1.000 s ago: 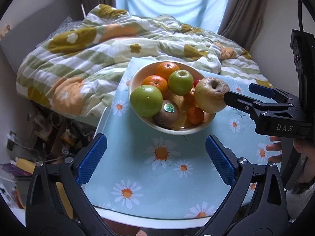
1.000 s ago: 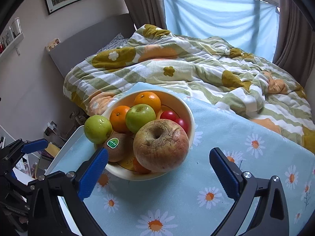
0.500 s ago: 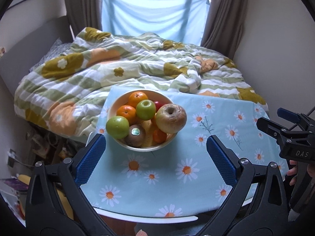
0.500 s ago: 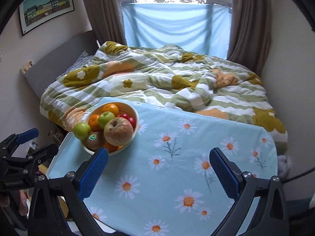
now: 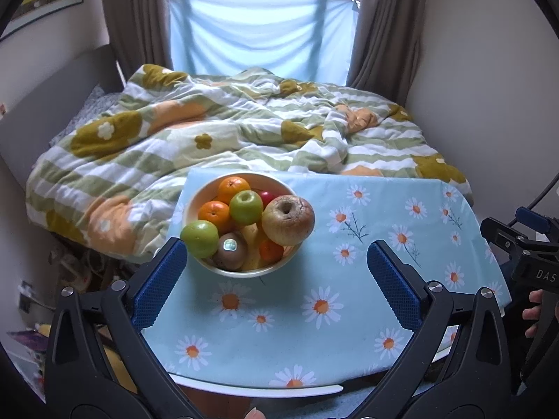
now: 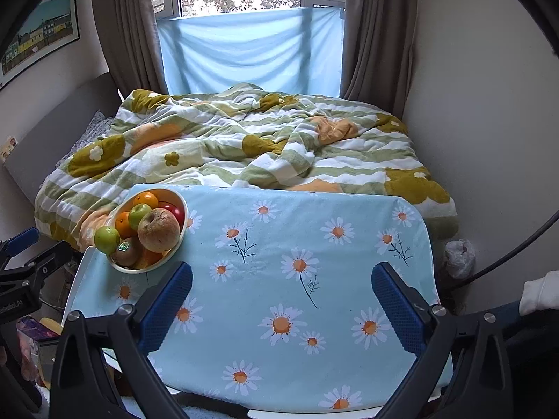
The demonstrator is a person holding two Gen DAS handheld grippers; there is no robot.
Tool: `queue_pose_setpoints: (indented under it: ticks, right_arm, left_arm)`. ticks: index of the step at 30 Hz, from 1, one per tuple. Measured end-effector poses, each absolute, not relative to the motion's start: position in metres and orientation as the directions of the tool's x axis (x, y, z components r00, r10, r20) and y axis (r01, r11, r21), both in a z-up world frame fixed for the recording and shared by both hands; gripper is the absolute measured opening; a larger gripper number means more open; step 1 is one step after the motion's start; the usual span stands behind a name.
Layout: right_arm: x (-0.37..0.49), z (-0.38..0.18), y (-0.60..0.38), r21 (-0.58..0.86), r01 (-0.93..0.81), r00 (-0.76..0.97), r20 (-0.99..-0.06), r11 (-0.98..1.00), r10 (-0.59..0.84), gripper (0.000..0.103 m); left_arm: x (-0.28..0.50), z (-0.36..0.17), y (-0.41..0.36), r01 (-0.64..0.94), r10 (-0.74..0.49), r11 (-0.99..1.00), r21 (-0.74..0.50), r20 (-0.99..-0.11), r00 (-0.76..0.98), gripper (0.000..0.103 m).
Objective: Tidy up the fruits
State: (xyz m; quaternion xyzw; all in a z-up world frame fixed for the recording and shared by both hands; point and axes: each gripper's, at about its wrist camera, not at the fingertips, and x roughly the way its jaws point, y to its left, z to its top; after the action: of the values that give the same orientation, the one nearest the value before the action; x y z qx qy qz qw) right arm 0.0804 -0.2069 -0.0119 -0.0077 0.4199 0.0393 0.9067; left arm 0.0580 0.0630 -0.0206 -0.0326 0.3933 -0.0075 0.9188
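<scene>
The fruit bowl (image 5: 241,225) sits at the far-left corner of the daisy tablecloth (image 5: 314,300). It lies directly ahead of the left gripper (image 5: 276,281), the nearer unit. The right gripper (image 6: 281,300) faces bare cloth. Both grippers are spread apart, empty.

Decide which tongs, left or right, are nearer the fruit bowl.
Left. The left tongs open just before the fruit bowl, one finger beside its rim. The right tongs hang open farther off, over the daisy cloth.
</scene>
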Motion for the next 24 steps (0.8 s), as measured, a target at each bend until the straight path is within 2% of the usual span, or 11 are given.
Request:
queue_pose_setpoints:
  ticks: [24]
  right_arm:
    - [0.087,-0.012,-0.208,0.003,-0.039,0.654,-0.756,0.999,0.027,0.102]
  left_arm:
    - [0.077,-0.021,0.062,0.005,-0.047,0.998,-0.061,-0.711,0.702,0.103]
